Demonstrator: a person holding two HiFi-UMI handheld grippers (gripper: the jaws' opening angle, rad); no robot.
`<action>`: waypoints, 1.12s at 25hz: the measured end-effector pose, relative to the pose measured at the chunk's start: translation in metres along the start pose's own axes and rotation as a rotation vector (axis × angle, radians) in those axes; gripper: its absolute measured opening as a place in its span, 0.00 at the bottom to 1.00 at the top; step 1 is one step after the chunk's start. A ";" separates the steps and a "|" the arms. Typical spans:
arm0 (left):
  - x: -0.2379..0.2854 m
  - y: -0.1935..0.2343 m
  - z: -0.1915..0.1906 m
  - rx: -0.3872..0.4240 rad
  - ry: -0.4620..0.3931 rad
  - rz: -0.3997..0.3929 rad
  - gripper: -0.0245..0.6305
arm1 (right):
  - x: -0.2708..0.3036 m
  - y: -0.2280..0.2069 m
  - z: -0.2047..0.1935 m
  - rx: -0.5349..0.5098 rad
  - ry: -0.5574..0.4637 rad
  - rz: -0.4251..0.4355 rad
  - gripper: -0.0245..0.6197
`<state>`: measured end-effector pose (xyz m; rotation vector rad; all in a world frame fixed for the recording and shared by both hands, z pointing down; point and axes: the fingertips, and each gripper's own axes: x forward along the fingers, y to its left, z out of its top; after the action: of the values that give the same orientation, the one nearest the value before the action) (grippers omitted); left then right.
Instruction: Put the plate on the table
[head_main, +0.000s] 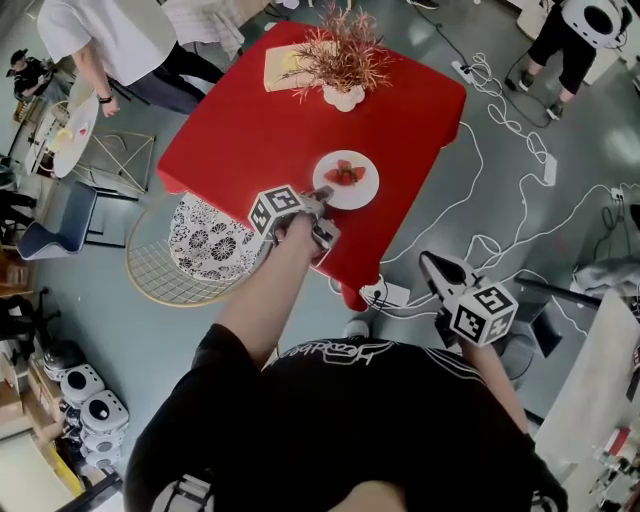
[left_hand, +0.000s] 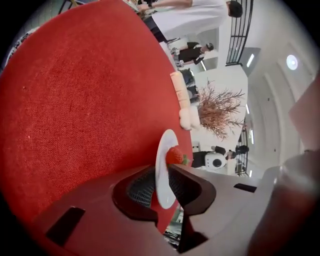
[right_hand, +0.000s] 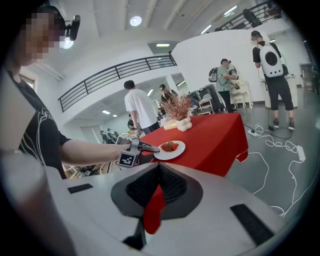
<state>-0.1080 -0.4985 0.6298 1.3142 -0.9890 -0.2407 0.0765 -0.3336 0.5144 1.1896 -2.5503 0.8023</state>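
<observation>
Placing step looks basically done. The white plate (head_main: 364, 192) with strawberries (head_main: 343, 173) sits flat on the red tabletop (head_main: 250, 120), around 5 o'clock from its middle. The left hand-held gripper (head_main: 322, 203) is narrow around the plate's 8 o'clock rim and barely seems to pinch it. Next I'd open wider and back straight off. The right hand-held gripper (head_main: 430, 262) is closed and empty.

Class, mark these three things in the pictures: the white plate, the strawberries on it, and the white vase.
white plate (head_main: 364, 192), head view, bare right rim
strawberries (head_main: 344, 174), head view, middle of the red fruit
white vase (head_main: 344, 98), head view, its rounded body
</observation>
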 end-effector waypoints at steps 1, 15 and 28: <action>0.001 -0.003 0.000 0.001 0.002 -0.007 0.17 | 0.000 0.000 0.000 0.002 -0.002 0.001 0.05; 0.004 -0.020 -0.003 0.068 0.039 -0.047 0.40 | 0.004 0.006 -0.004 0.002 0.015 0.005 0.05; 0.004 -0.023 -0.029 0.594 0.254 0.089 0.49 | 0.014 0.013 -0.004 -0.009 0.044 0.025 0.05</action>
<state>-0.0759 -0.4876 0.6136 1.7777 -0.9298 0.3085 0.0573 -0.3334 0.5188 1.1271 -2.5353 0.8122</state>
